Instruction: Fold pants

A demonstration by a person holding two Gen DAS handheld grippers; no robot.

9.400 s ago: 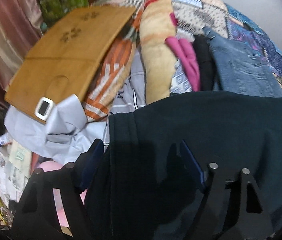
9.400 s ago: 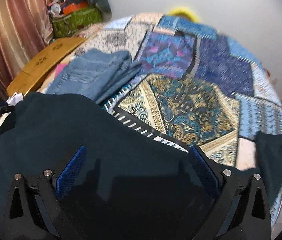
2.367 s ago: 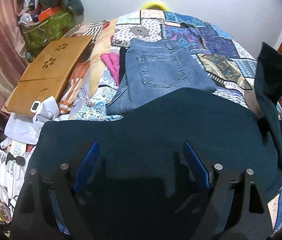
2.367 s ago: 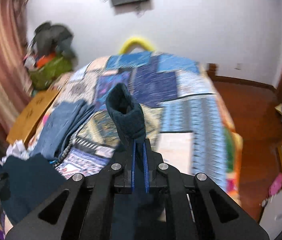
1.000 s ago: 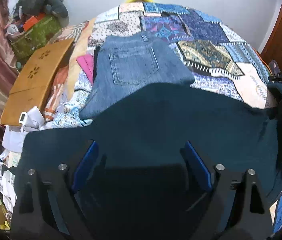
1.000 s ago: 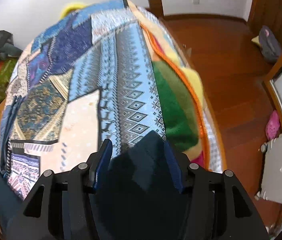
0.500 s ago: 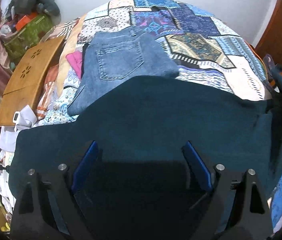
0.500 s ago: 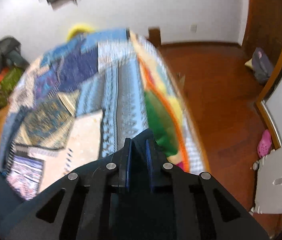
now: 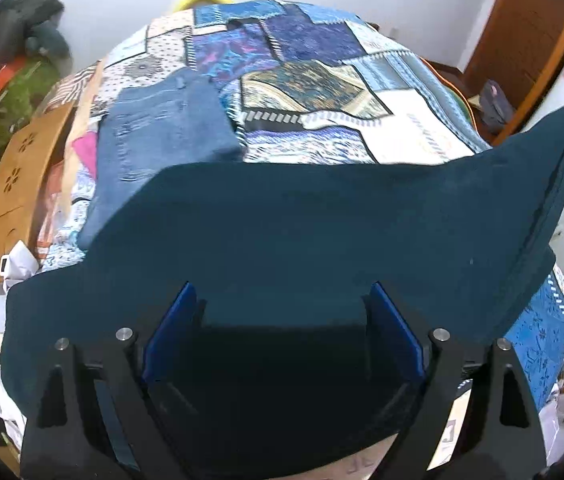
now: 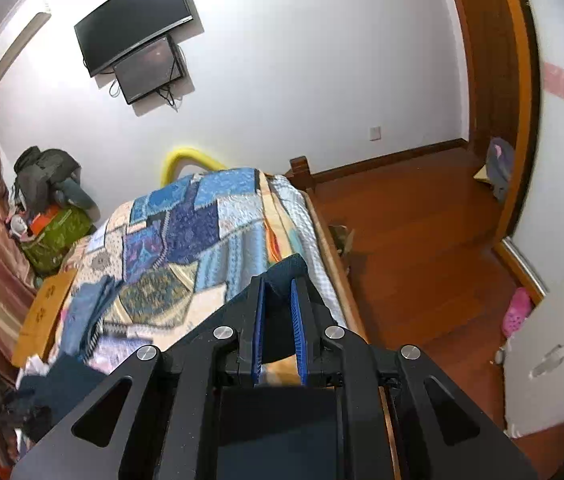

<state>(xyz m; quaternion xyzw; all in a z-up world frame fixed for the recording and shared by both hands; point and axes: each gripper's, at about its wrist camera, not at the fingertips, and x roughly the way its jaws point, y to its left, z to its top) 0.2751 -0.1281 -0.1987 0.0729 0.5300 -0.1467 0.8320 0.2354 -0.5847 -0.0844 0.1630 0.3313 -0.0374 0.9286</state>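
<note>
Dark teal pants [image 9: 301, 232] lie spread across the near end of the bed, their right end lifted up toward the upper right. My left gripper [image 9: 282, 304] is open, its blue pads wide apart over the pants near the front edge, holding nothing. My right gripper [image 10: 278, 296] is shut on a bunched end of the dark teal pants [image 10: 287, 270] and holds it raised above the bed's right side. The rest of the pants trails down to the lower left in the right wrist view [image 10: 62, 380].
Folded blue jeans [image 9: 162, 132] lie on the patchwork quilt [image 9: 321, 80] beyond the pants. A wooden lap table [image 9: 18, 176] and clutter sit at the bed's left. Wooden floor [image 10: 421, 280] and a doorway are to the right. A white board [image 10: 553, 340] stands near right.
My right gripper has lifted the gripped pants end higher and tilted up toward the wall. The right end of the pants now rises in the left wrist view. My left gripper stays open.
</note>
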